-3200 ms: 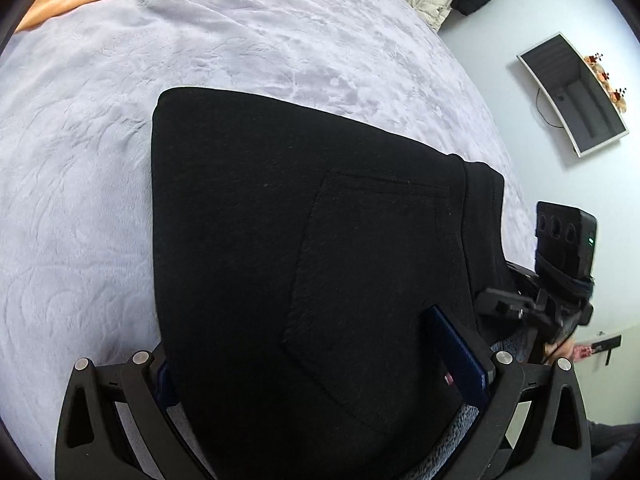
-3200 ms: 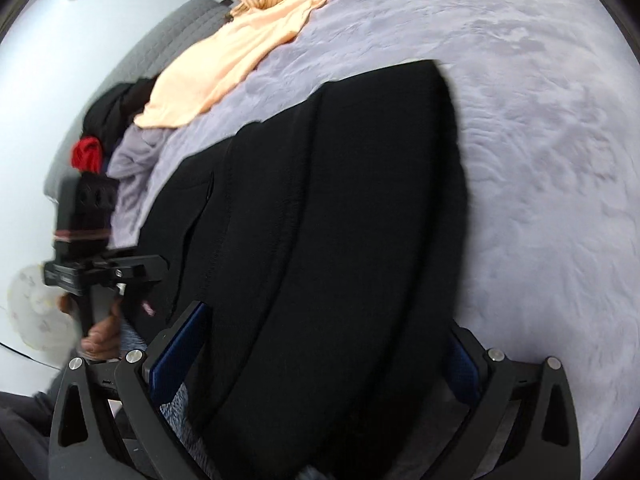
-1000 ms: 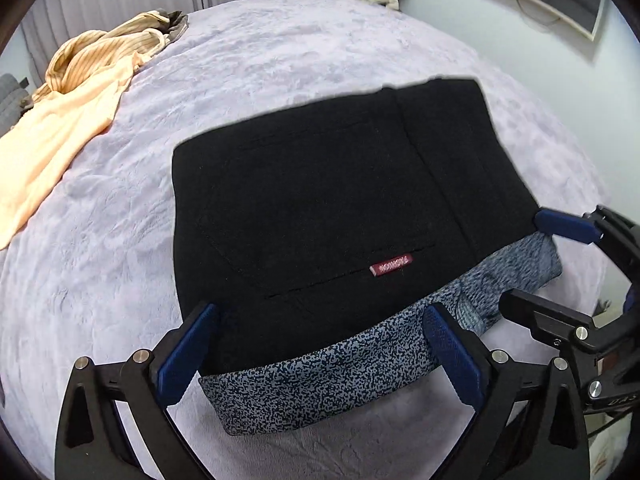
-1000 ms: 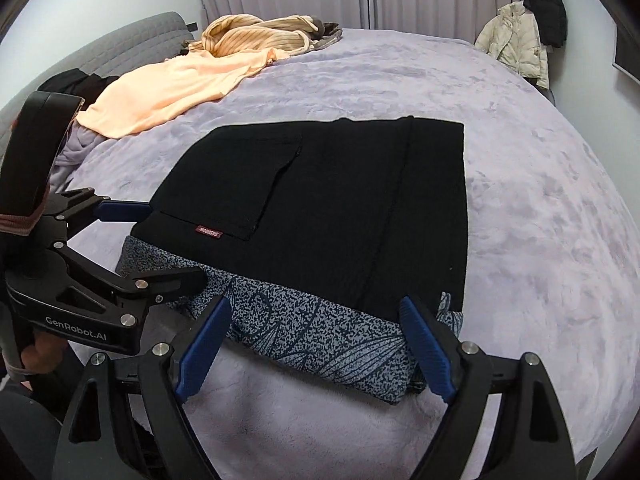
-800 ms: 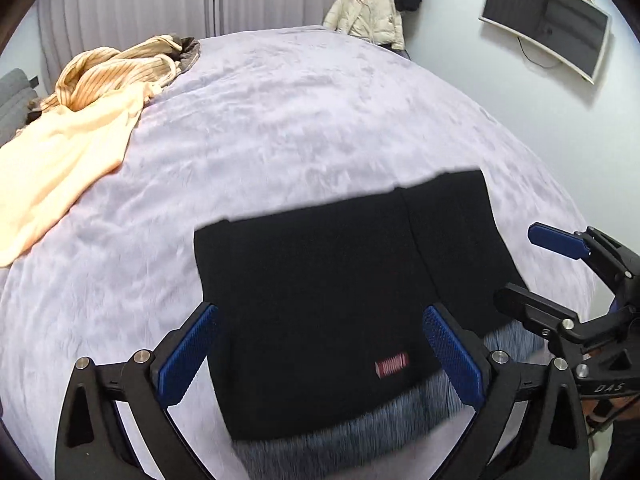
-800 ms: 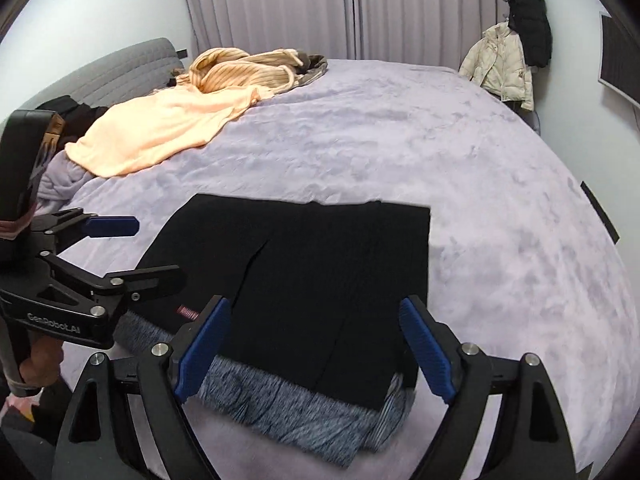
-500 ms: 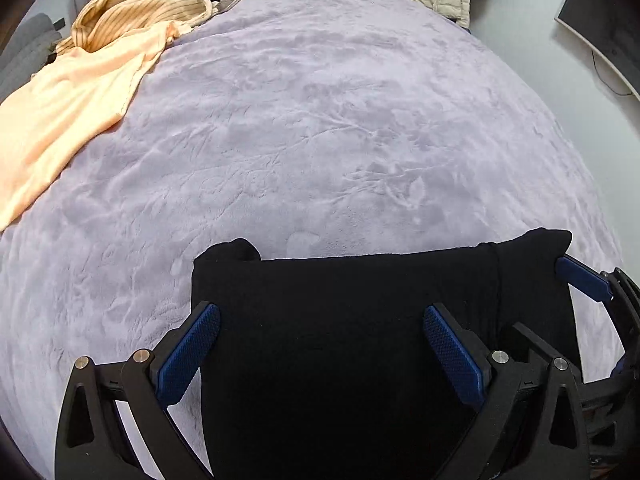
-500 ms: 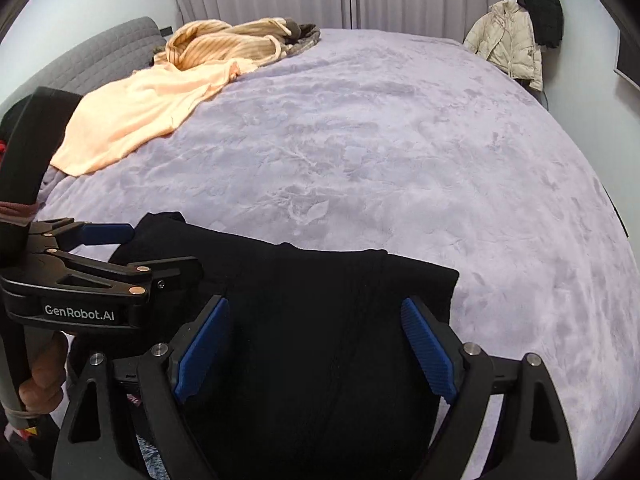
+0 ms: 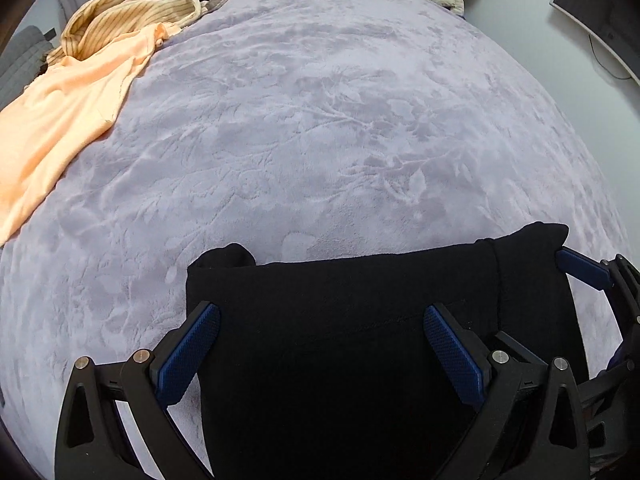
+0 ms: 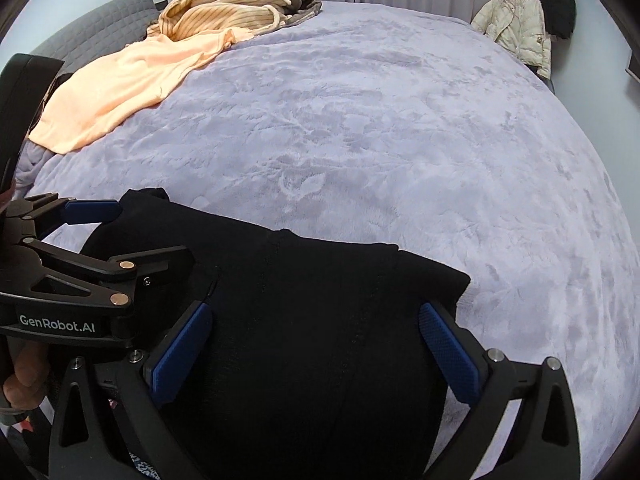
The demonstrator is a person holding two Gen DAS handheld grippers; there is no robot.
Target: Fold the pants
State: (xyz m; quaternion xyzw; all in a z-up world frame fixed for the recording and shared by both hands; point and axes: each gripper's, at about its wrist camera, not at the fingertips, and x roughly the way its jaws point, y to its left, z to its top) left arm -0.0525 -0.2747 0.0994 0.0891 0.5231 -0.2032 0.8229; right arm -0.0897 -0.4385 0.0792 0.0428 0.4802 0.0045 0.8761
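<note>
The black pants [image 9: 344, 320] lie folded into a rectangle at the near edge of the lilac bed; they also show in the right wrist view [image 10: 304, 320]. My left gripper [image 9: 320, 344] hovers open over the left part of the fold, its blue pads [image 9: 188, 352] spread wide. My right gripper [image 10: 316, 344] hovers open over the right part, pads [image 10: 448, 352] apart. Each gripper shows in the other's view: the right one at the pants' right edge [image 9: 588, 276], the left one at their left edge [image 10: 88, 248]. Neither holds any cloth.
A lilac plush blanket [image 9: 340, 120] covers the bed. An orange top [image 9: 68, 112] and a striped yellow garment [image 9: 136, 12] lie at the far left. A cream jacket [image 10: 516, 28] hangs at the far right, and a grey sofa [image 10: 100, 28] stands at left.
Both grippers dropped low and close over the pants, so the near patterned hem left both views. In the last half second little moved.
</note>
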